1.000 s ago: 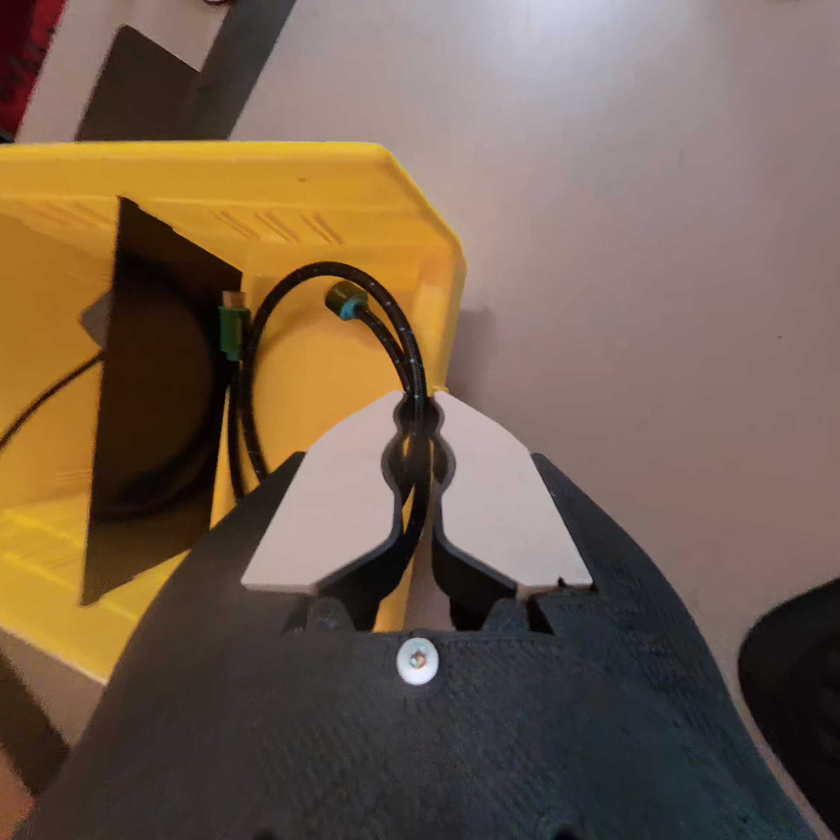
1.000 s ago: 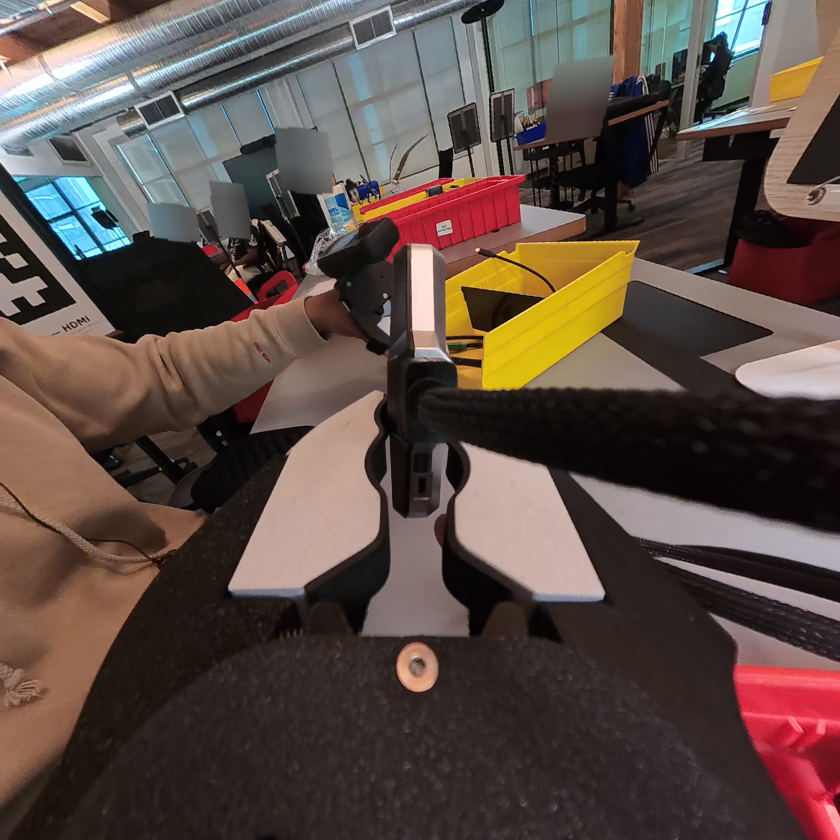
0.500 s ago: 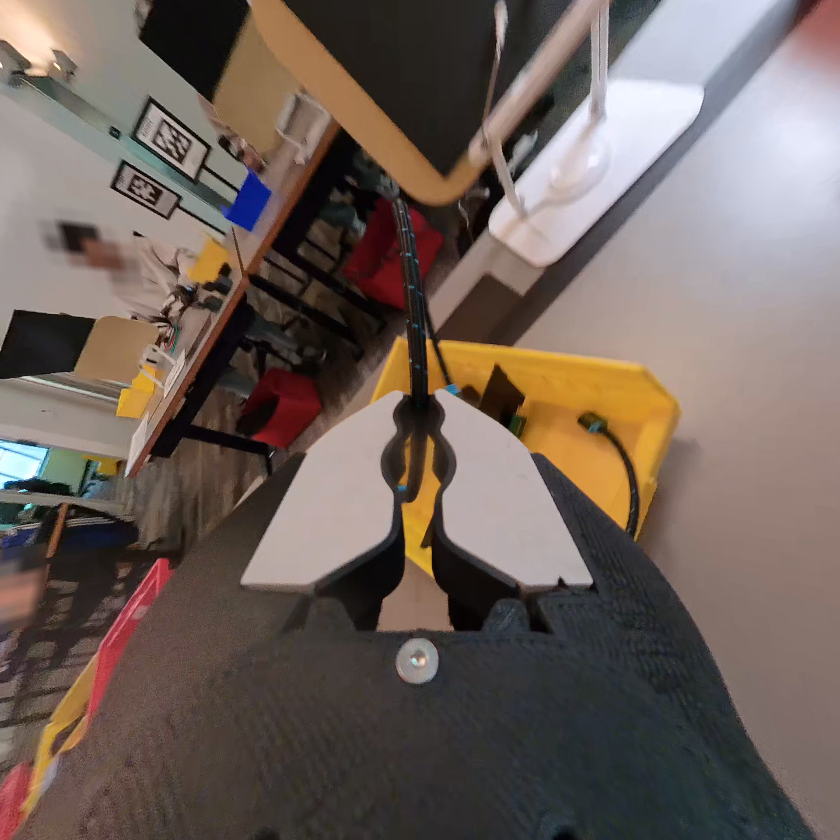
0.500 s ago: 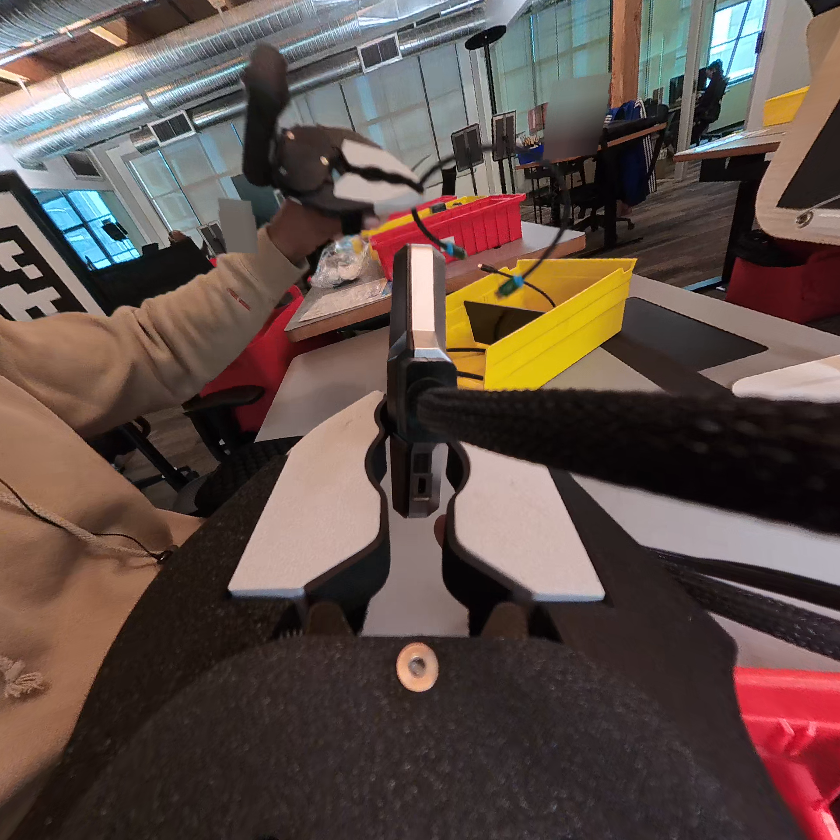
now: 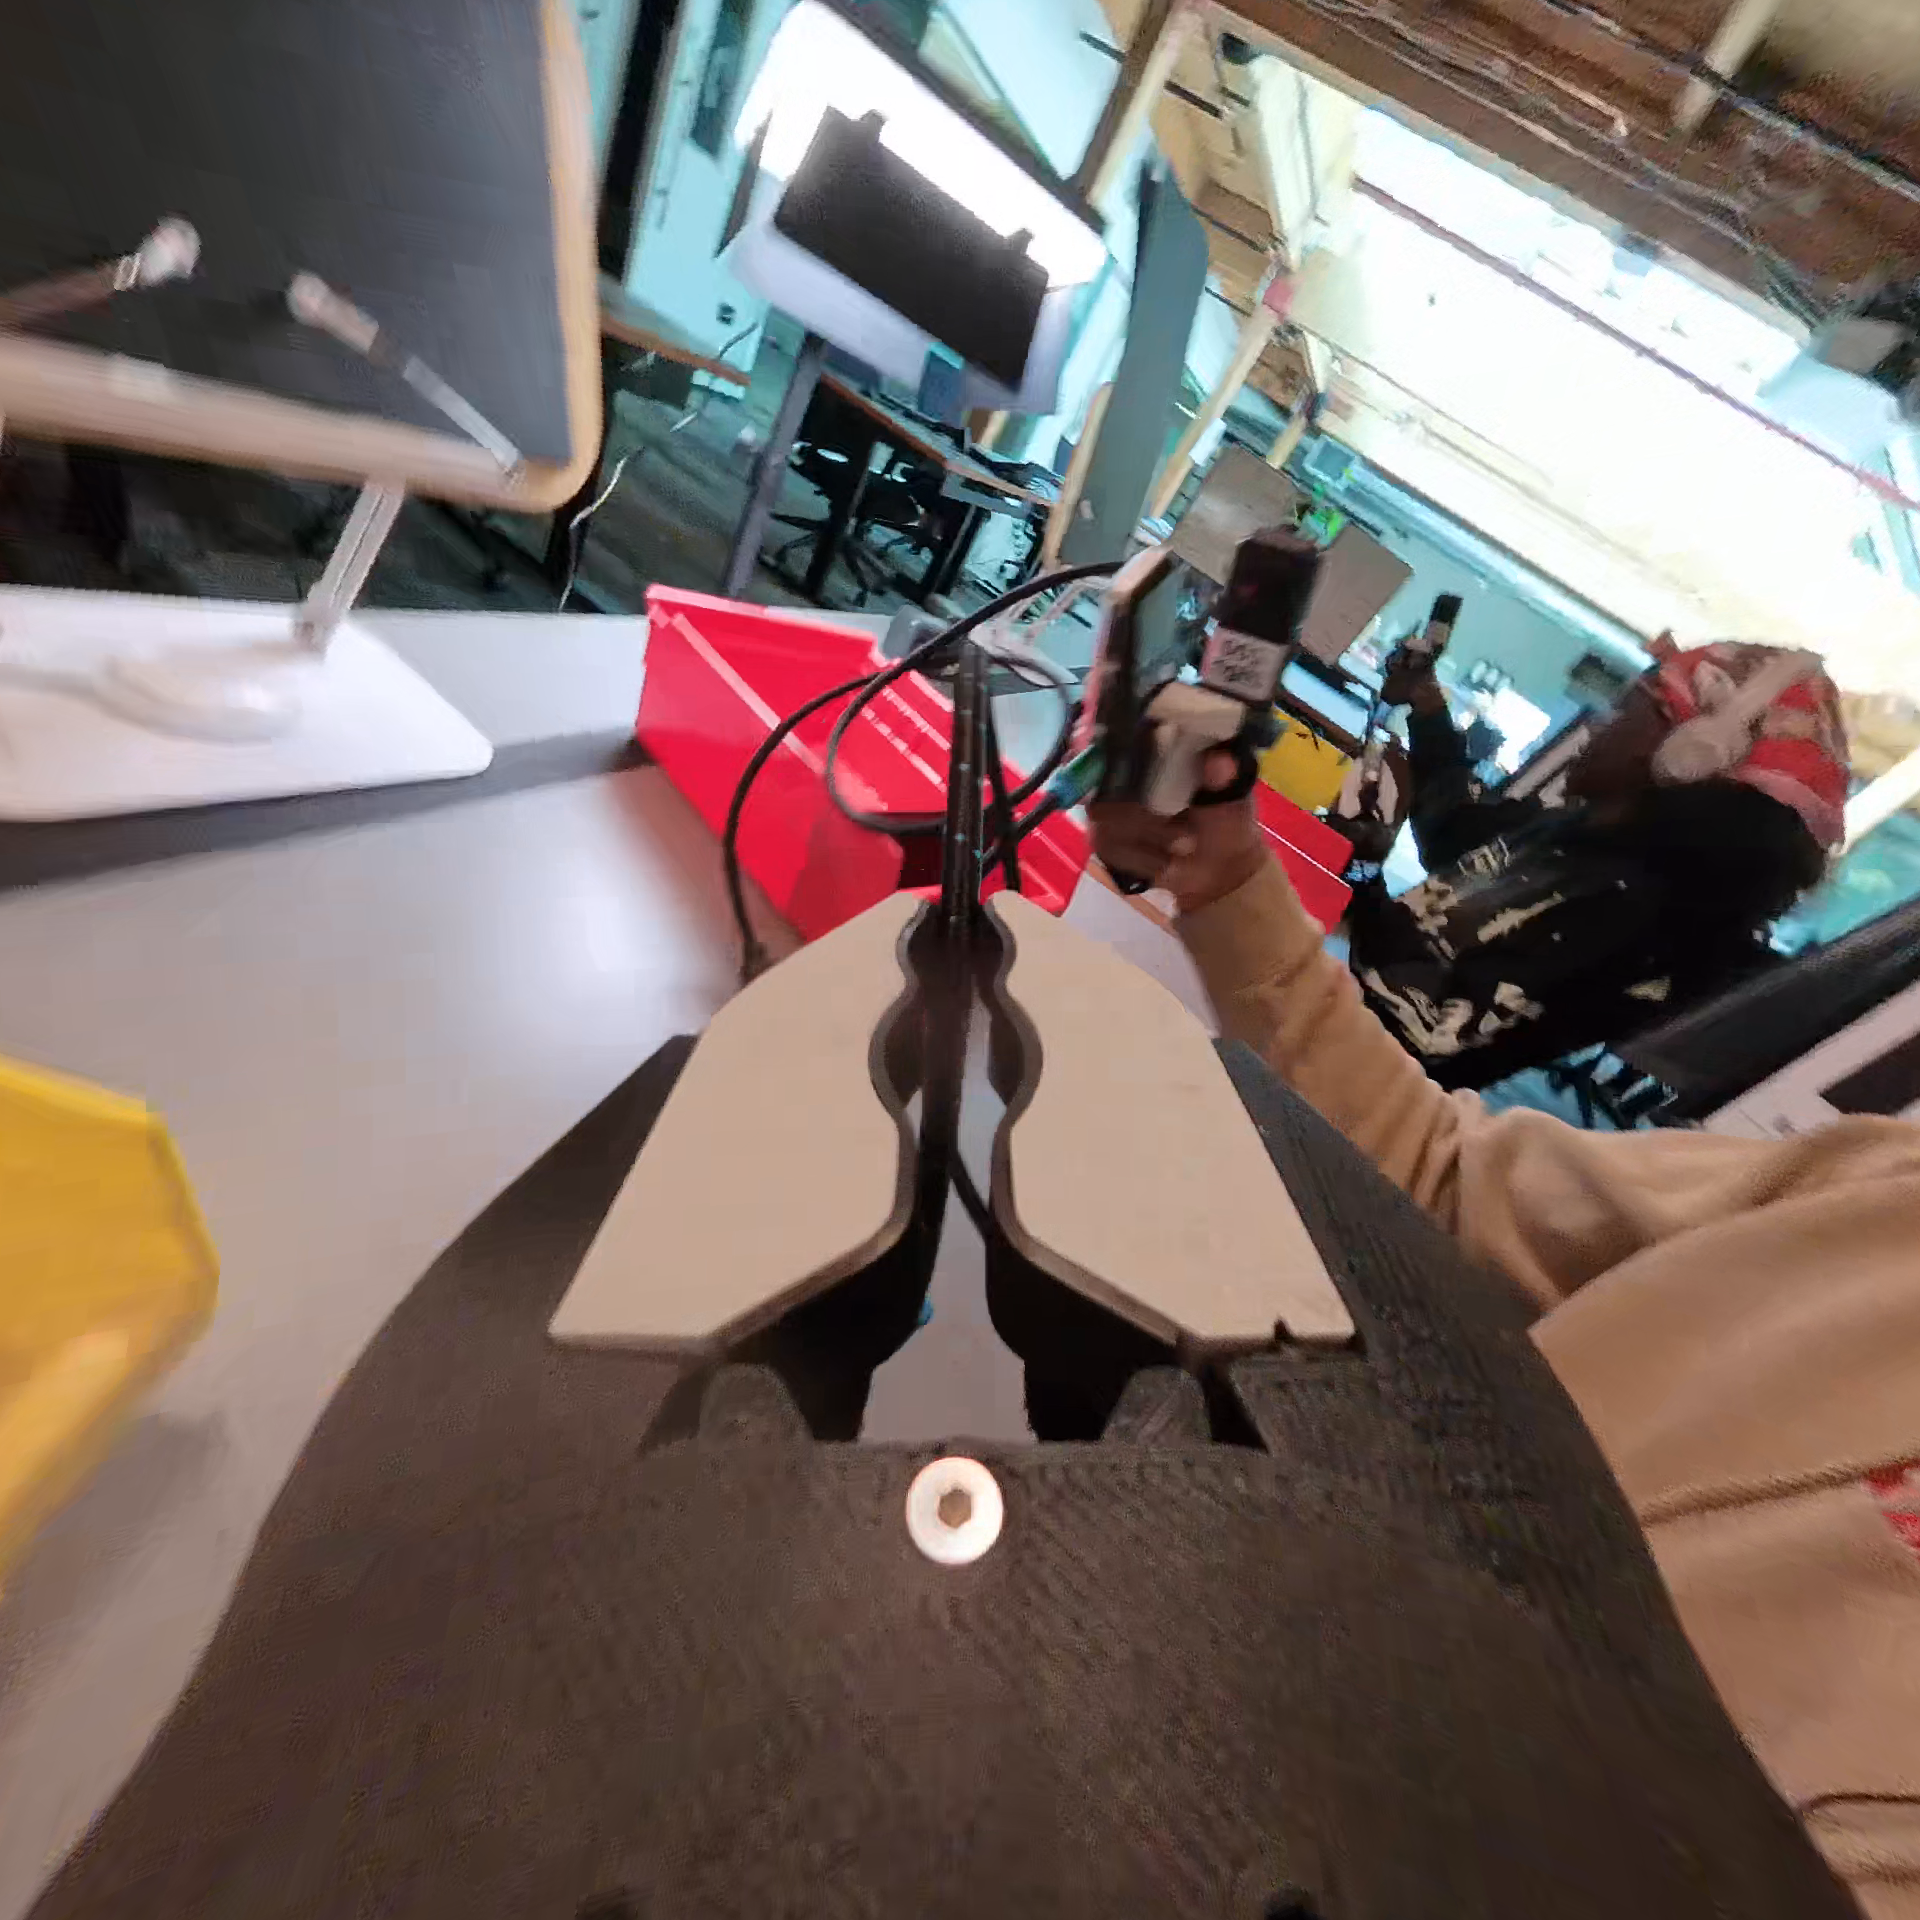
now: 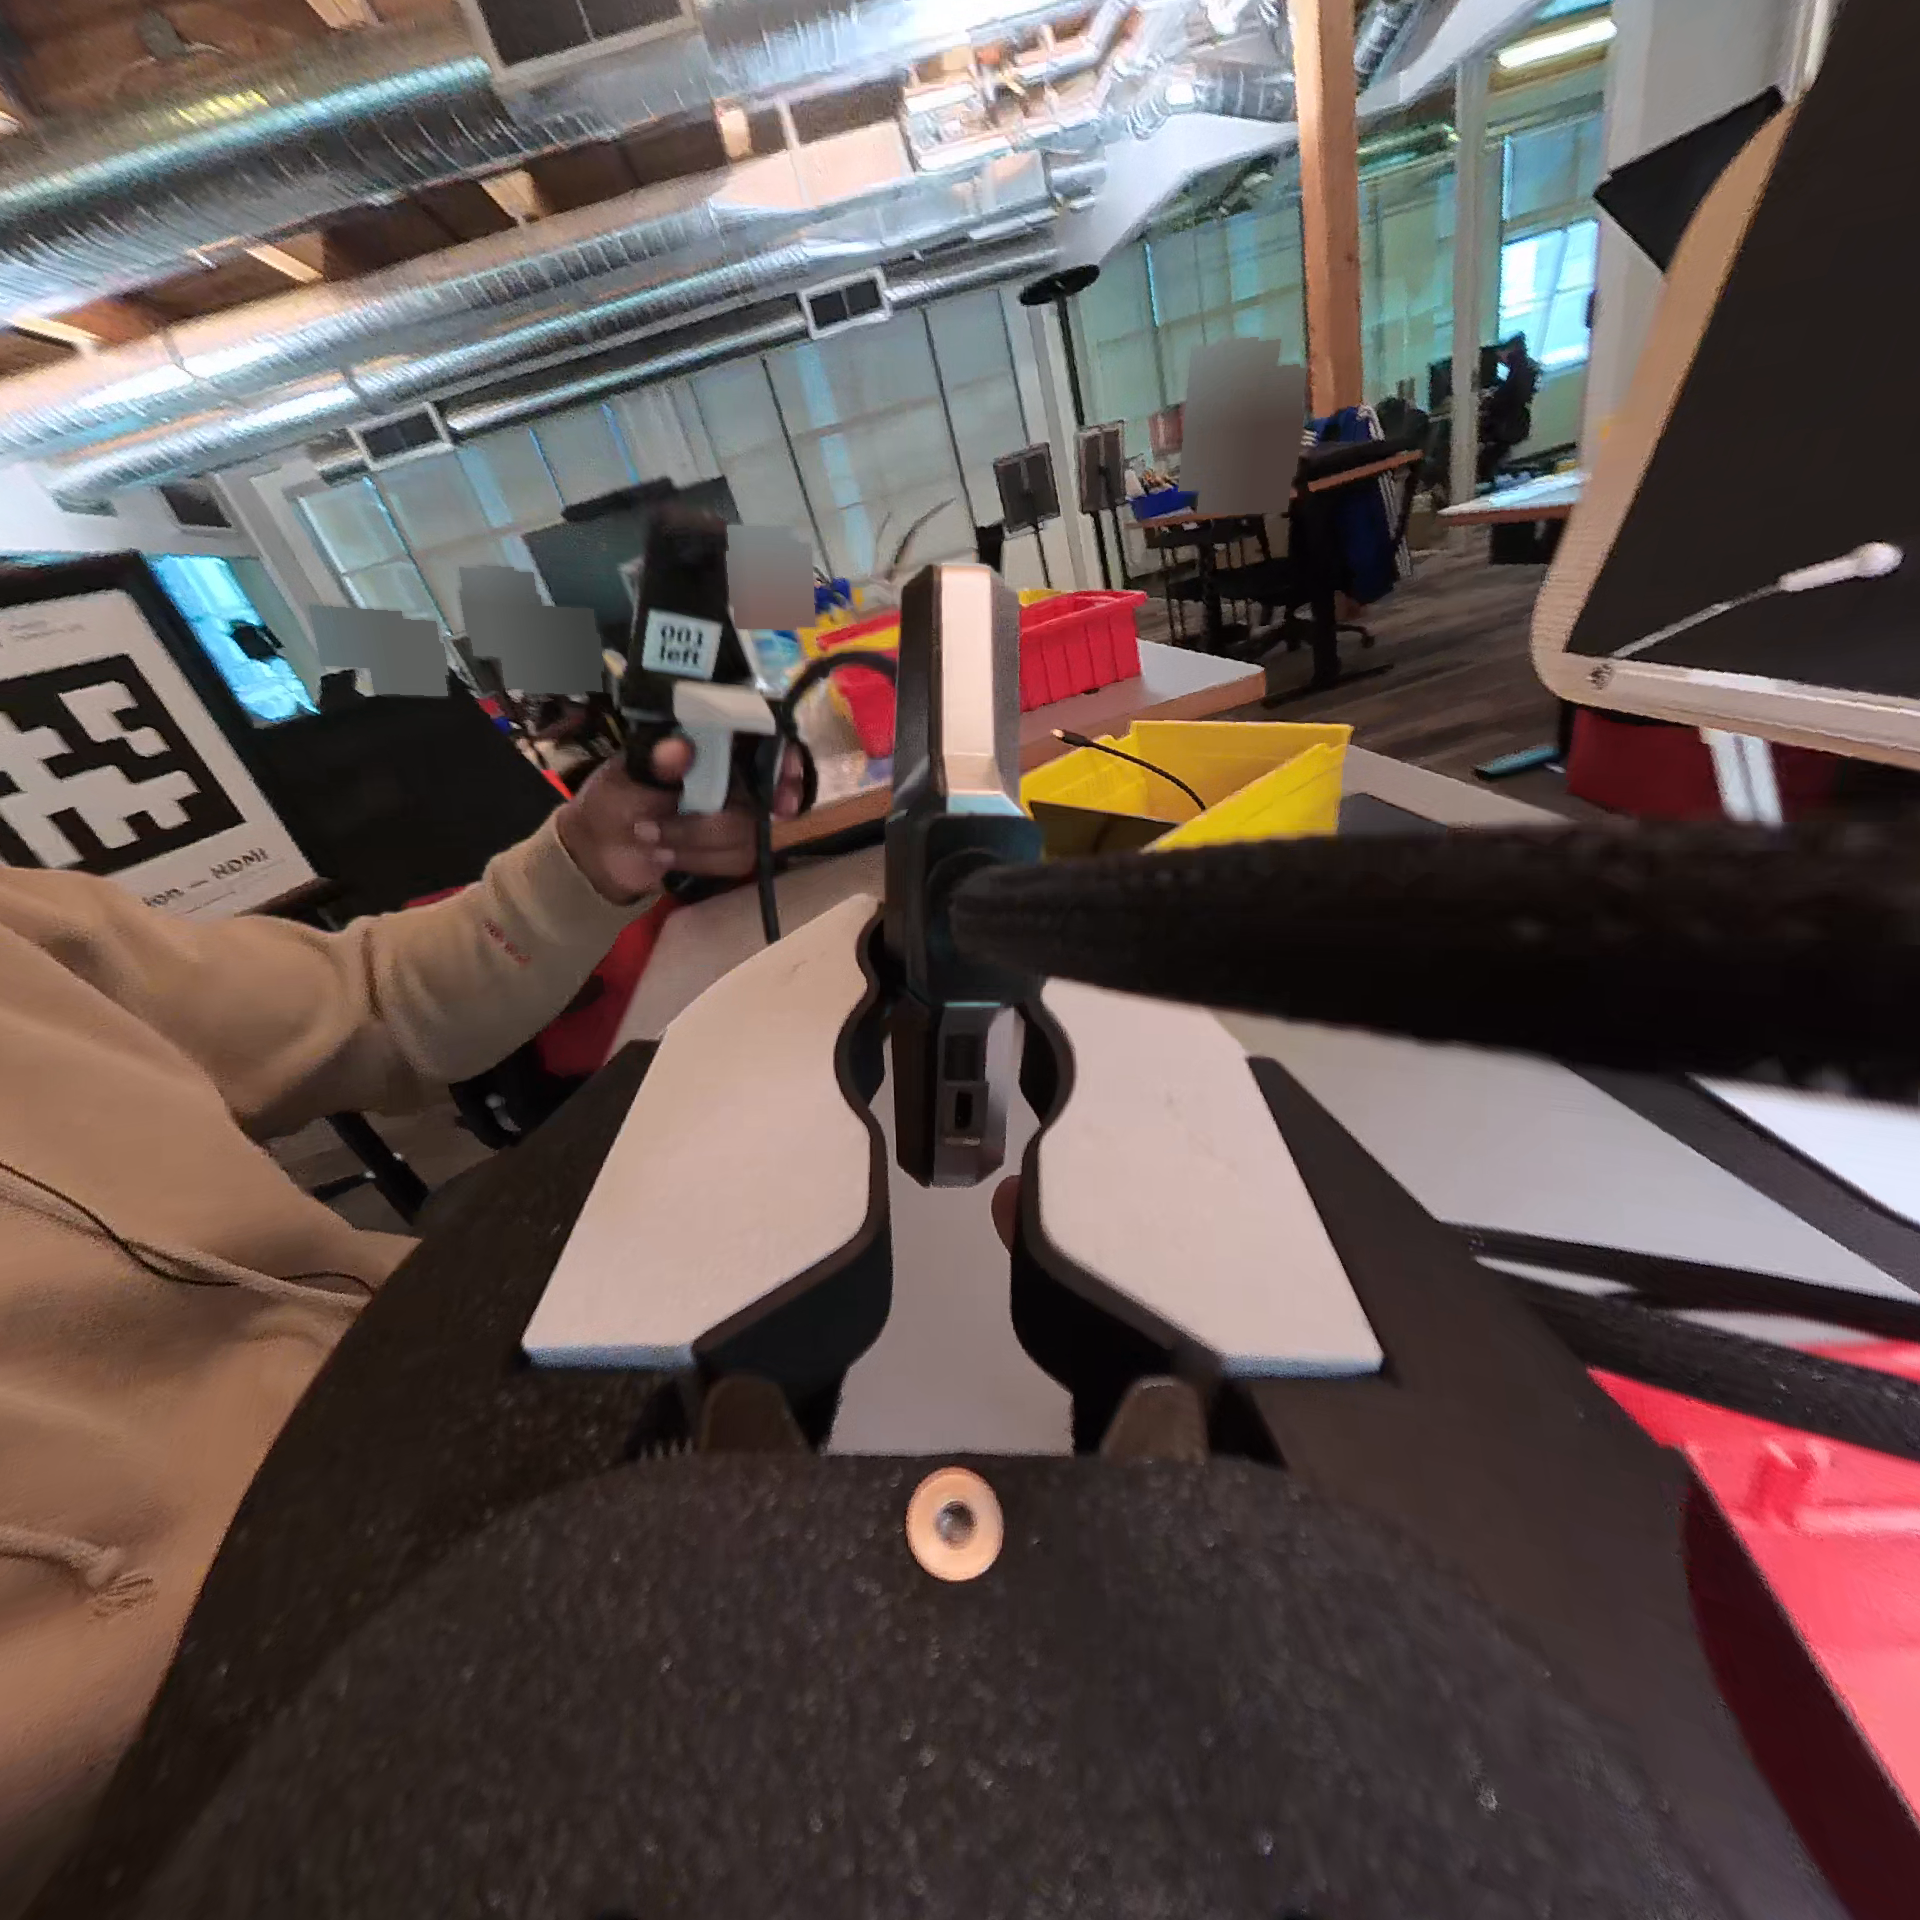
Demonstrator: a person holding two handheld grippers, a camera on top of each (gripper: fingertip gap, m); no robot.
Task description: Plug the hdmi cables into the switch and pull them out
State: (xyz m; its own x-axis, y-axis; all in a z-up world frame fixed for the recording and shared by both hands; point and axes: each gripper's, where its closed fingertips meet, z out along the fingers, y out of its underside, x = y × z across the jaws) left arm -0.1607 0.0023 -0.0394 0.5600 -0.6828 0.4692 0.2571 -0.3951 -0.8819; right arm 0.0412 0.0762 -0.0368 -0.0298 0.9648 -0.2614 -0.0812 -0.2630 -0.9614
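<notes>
My left gripper (image 5: 956, 920) is shut on a thin black braided HDMI cable (image 5: 966, 748). The cable rises from the fingertips and loops in the air. A green-collared plug (image 5: 1072, 779) hangs near the far switch. My right gripper (image 6: 951, 940) is shut on the dark grey switch (image 6: 951, 790) and holds it upright above the table. A thick black braided cable (image 6: 1403, 956) is plugged into the switch's side and runs off right. The left wrist view shows the right gripper (image 5: 1164, 717) with the switch (image 5: 1127, 644). The right wrist view shows the left gripper (image 6: 701, 686) at the left.
A yellow bin (image 6: 1247, 774) stands on the grey table behind the switch and shows at the left edge (image 5: 94, 1247). A red bin (image 5: 790, 748) lies ahead, also at lower right (image 6: 1818, 1507). A monitor on a white base (image 5: 208, 717) stands far left. A seated person (image 5: 1662, 883) is beyond. The grippers' ends are close to 20 cm from one another.
My left gripper has lifted the thin cable out of the yellow bin and swung round to face the right gripper and switch. The right gripper still holds the switch, tilted slightly upward.
</notes>
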